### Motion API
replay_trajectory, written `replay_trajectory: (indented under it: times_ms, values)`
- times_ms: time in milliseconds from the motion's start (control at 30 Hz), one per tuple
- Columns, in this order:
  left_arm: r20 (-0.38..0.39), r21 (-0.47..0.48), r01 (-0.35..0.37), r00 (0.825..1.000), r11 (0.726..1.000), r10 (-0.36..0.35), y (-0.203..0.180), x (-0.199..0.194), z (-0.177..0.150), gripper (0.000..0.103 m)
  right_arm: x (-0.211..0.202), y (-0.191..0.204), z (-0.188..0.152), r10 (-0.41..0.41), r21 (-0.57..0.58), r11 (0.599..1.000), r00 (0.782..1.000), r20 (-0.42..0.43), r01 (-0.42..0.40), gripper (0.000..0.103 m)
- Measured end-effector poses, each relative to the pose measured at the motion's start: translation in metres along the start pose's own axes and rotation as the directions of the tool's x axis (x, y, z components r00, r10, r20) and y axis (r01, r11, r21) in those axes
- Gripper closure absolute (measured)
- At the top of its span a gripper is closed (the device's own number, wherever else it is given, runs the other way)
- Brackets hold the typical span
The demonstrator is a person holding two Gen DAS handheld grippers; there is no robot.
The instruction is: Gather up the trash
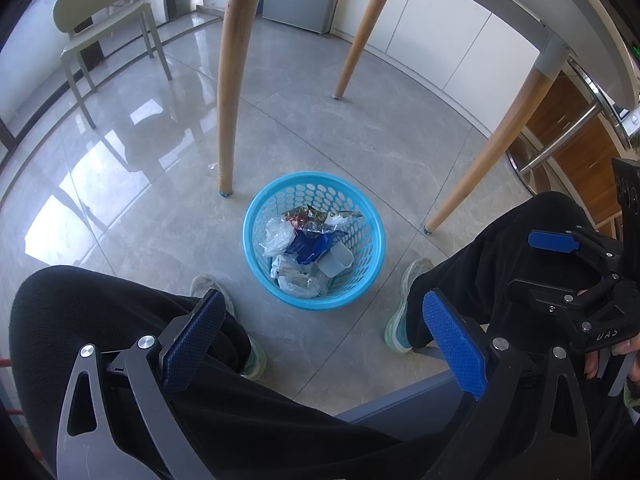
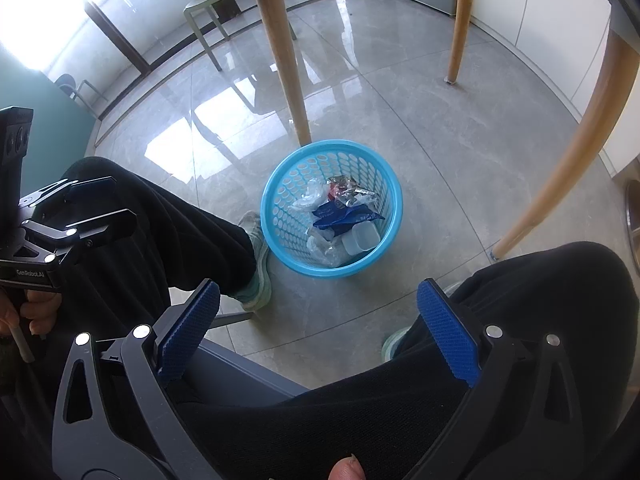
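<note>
A blue perforated plastic basket (image 1: 256,204) stands on the grey tile floor between the person's feet; it also shows in the right wrist view (image 2: 280,184). Inside lie clear plastic wrappers (image 1: 276,236), a blue packet (image 1: 310,246), a foil snack wrapper (image 1: 302,214) and a small translucent cup (image 1: 336,260). My left gripper (image 1: 324,340) is open and empty, held above the knees, well short of the basket. My right gripper (image 2: 320,332) is open and empty too. Each gripper shows at the side of the other's view: the right (image 1: 540,268), the left (image 2: 104,204).
Wooden table legs (image 1: 230,92) stand around the basket, one just behind it, another to its right (image 1: 480,168). The tabletop edge (image 1: 580,32) hangs overhead. A pale green chair (image 1: 100,20) is at far left. The person's black-trousered legs (image 1: 120,312) and shoes (image 1: 408,304) flank the basket.
</note>
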State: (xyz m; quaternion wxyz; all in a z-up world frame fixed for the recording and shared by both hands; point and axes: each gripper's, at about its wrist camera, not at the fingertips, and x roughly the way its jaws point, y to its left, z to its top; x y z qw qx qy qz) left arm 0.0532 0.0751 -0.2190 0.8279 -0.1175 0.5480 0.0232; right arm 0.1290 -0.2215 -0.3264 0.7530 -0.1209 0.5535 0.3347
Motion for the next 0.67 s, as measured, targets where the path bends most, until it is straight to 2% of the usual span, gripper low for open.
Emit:
replay_trajectory:
  times_ms: [667]
  values:
    - [-0.021, -0.017, 0.003, 1.000, 1.000, -0.003, 0.0041, 0.0046, -0.0048, 0.006, 0.0000, -0.0018, 0.0012, 0.001, 0.000, 1.000, 1.000, -0.001, -0.001, 0.009]
